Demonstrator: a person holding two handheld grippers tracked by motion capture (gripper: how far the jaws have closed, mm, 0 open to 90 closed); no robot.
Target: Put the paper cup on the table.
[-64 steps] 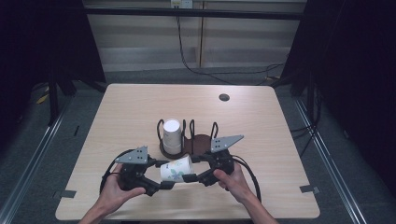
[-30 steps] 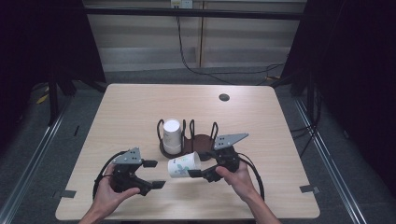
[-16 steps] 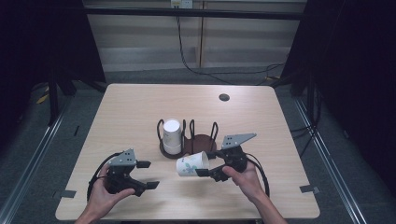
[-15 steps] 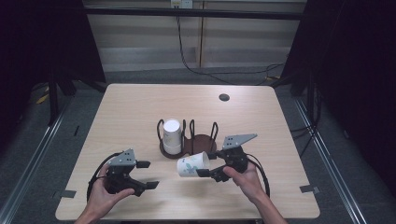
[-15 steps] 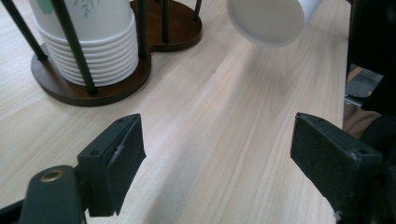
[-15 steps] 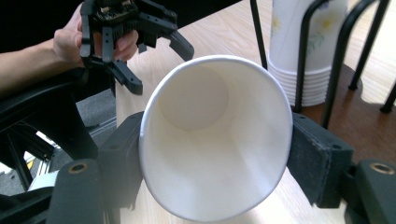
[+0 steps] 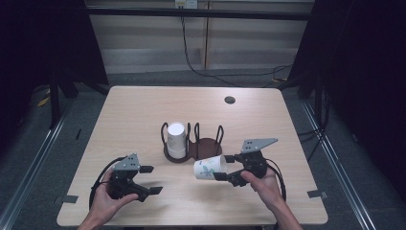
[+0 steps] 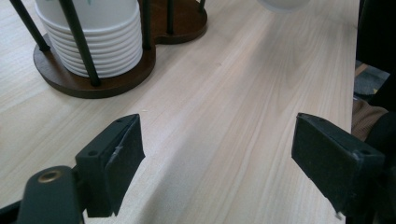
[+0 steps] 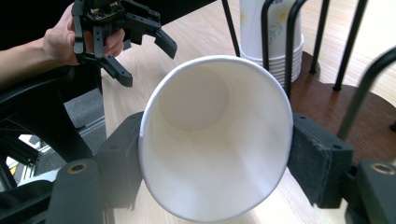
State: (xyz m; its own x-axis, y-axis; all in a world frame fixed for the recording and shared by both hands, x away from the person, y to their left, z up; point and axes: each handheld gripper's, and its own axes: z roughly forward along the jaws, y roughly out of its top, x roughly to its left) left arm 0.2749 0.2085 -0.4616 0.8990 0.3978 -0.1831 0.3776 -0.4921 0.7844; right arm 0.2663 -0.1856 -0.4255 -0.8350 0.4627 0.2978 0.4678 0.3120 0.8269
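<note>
A white paper cup (image 7: 209, 167) with a faint print lies on its side in the air, my right gripper (image 7: 225, 168) shut on its rim end. In the right gripper view the cup's open mouth (image 9: 215, 140) faces the camera, squeezed between the two black pads (image 9: 315, 158). A dark wooden rack (image 7: 208, 147) with black wire posts stands mid-table; its left bay holds an upside-down stack of cups (image 7: 176, 139), its right bay is bare. My left gripper (image 7: 151, 179) hovers open at the front left, nothing between its jaws (image 8: 233, 158).
The light wooden table (image 7: 143, 110) has a small dark round disc (image 7: 230, 99) at its far right. The rack's base and cup stack (image 8: 100, 51) sit just beyond the left gripper. Dark floor and metal rails surround the table.
My right gripper has carried the cup to the right, nearer the rack's right bay. The left gripper, earlier at the cup, has drawn back to the front left and stayed there.
</note>
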